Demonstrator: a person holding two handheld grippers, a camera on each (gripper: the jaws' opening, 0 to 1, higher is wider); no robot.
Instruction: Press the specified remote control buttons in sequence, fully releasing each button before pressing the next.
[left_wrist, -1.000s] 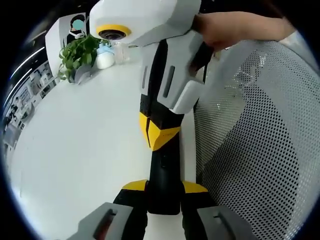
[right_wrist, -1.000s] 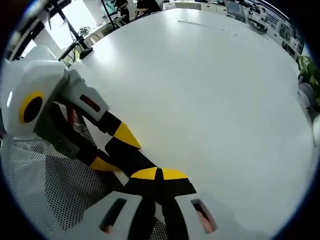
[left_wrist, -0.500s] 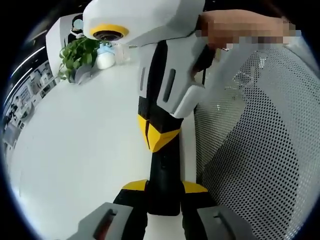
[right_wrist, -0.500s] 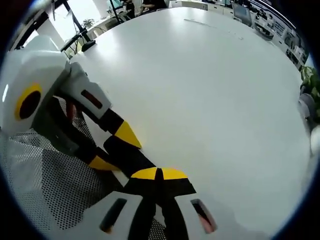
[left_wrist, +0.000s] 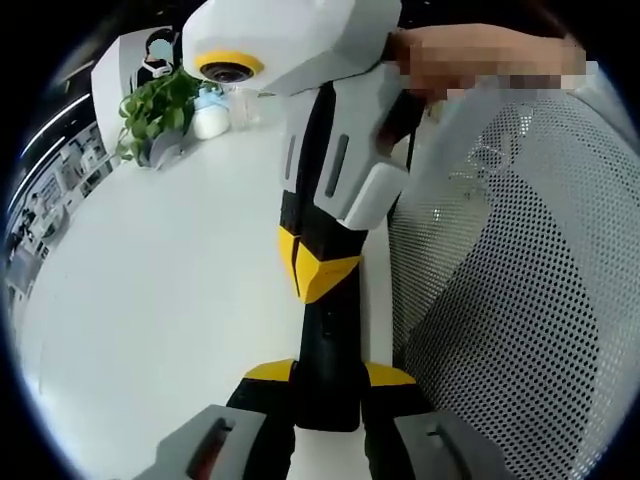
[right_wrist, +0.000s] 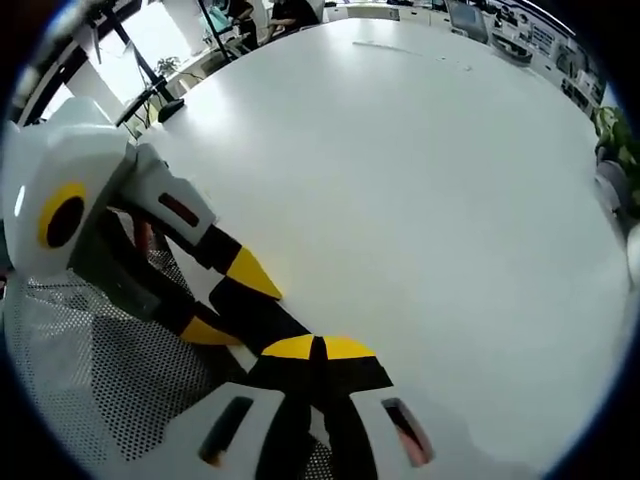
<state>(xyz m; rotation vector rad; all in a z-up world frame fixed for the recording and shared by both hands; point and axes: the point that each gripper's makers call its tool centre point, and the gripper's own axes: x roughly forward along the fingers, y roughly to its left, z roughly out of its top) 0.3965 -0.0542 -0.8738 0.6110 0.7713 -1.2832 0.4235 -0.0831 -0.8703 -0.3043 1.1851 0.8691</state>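
Observation:
A black remote (left_wrist: 326, 340) lies lengthwise between my left gripper's (left_wrist: 328, 372) yellow-tipped jaws, which are shut on its sides at the table's edge. My right gripper (left_wrist: 318, 275) comes down from above with its yellow tips shut together, meeting the remote's far part; buttons are not readable. In the right gripper view, my right gripper (right_wrist: 315, 347) is shut, its tip over the remote (right_wrist: 262, 312). The left gripper (right_wrist: 228, 300) reaches in from the left and clamps the remote. A person's hand (left_wrist: 450, 55) holds the right gripper.
A wide white table (right_wrist: 420, 200) spreads out beyond the remote. A grey mesh chair back (left_wrist: 520, 300) stands close along the table's edge. A potted plant (left_wrist: 155, 110) and a small white bottle (left_wrist: 210, 118) sit at the far end of the table.
The right gripper's body swayed slightly sideways and came back. Its shut tip stays at the same spot on the remote, and the left gripper's hold is unchanged.

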